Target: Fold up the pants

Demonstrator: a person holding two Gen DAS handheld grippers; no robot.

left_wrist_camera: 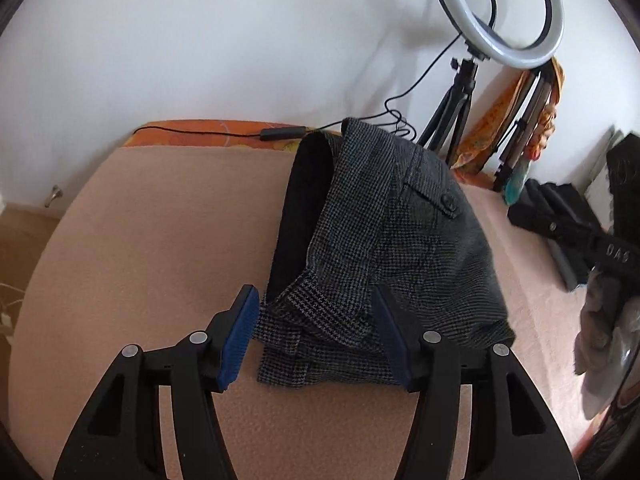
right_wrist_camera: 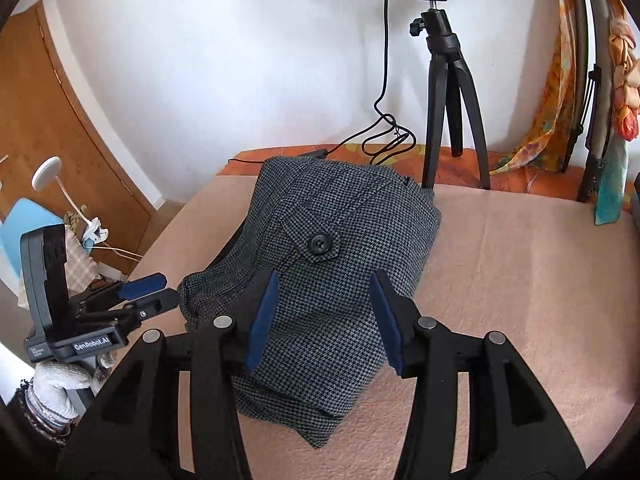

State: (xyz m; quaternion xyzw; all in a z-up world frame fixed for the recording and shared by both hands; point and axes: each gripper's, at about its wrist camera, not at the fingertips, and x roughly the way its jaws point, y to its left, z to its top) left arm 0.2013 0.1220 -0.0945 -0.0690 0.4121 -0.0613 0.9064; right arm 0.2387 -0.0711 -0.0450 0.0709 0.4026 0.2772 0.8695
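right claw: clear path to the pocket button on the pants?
Probably yes. The right claw is open above the folded pants, and the button lies exposed just ahead, with nothing covering it.

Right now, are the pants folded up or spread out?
Folded. The pants sit in a stacked bundle on the blanket, layered edges showing at the near end.

"GenRobot.AI" stands on the left hand-held gripper (right_wrist_camera: pixel 150 294); "DAS" on the right hand-held gripper (left_wrist_camera: pixel 576 236)
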